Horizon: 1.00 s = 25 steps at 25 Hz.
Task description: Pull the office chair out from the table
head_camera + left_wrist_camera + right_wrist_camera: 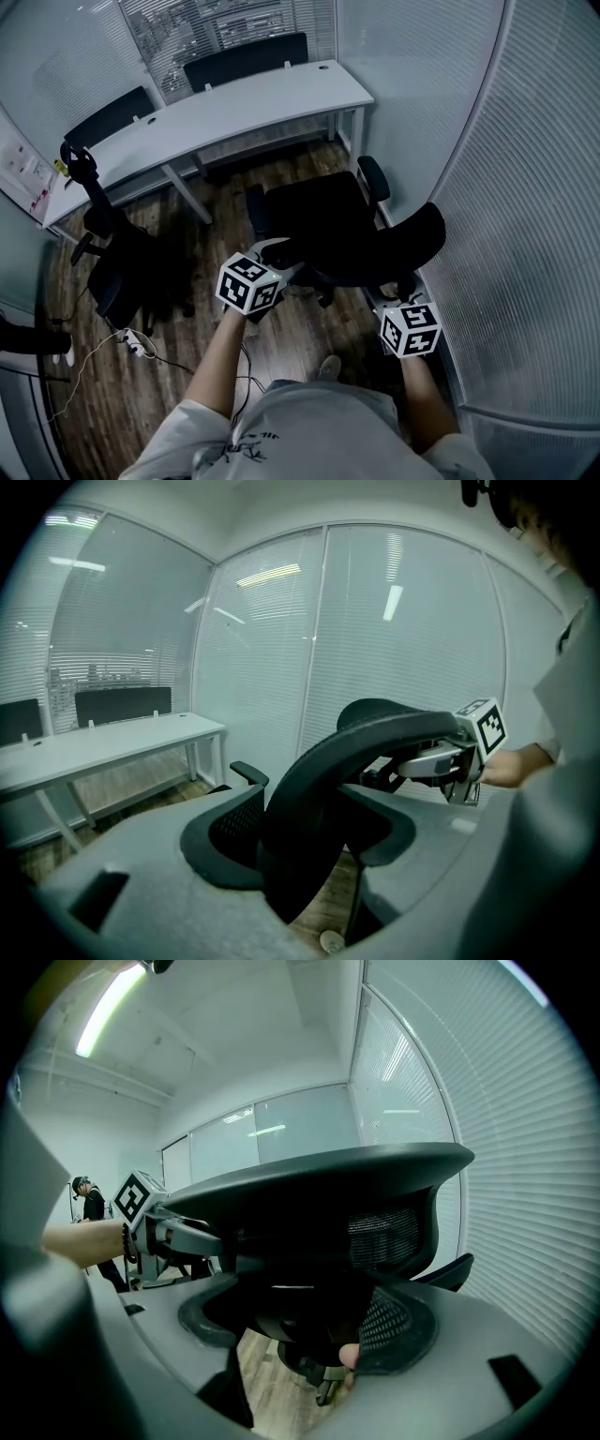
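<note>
Glass-walled office, wood floor [192, 234]: both claws grip the back of the office chair [319, 211], which stands clear of the table.
Left gripper [279, 255] is spread wide, with its jaws clamped over the left end of the backrest [394, 246] at the top edge. Right gripper [396, 296] straddles the right end the same way, mesh pressed on its pad. The chair sits mid-room, seat facing the white table [234, 103] on the far side and well apart from it, with its right armrest near the right glass wall [506, 216]. For a clean pull, draw both claws toward the near side evenly so the castors roll straight and the seat doesn't swivel. Pull level, not upward, or the rim may slip out of the jaws. Watch the right wall, and the white cable [94, 361] on the floor at near left. The pull looks mostly done.
</note>
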Each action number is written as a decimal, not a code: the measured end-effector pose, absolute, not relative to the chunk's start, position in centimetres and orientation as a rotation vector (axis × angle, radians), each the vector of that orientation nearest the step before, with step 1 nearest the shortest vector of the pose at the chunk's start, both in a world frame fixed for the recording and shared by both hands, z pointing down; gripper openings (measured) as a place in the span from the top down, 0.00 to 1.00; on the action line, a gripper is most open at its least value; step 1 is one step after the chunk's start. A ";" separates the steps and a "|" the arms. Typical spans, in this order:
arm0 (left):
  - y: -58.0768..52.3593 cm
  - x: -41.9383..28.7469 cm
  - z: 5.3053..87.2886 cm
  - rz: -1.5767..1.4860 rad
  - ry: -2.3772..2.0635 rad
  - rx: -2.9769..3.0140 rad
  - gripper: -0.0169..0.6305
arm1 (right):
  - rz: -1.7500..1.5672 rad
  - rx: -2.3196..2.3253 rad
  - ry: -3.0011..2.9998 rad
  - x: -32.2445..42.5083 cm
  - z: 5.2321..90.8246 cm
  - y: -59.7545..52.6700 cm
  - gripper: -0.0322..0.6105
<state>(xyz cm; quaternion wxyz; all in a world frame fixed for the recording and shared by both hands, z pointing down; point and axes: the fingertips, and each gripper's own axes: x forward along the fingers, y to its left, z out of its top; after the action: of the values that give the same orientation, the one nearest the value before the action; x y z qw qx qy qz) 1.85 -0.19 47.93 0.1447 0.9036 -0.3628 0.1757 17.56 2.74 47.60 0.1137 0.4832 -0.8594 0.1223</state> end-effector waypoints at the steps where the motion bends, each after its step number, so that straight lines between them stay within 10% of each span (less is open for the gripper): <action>1: 0.1 1.8 47.9 0.509 -1.042 2.604 0.60 | 0.361 1.418 -2.520 17.5 47.5 3.0 0.51; 25: 8.3 4.2 47.4 0.532 -0.989 2.613 0.60 | 0.372 1.445 -2.488 19.8 47.0 11.6 0.51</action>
<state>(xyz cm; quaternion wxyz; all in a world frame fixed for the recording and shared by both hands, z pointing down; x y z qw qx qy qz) 4.19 8.27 47.43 0.1483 0.9086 -0.3439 0.1850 19.78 11.60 47.01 0.1200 0.4945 -0.8514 0.1275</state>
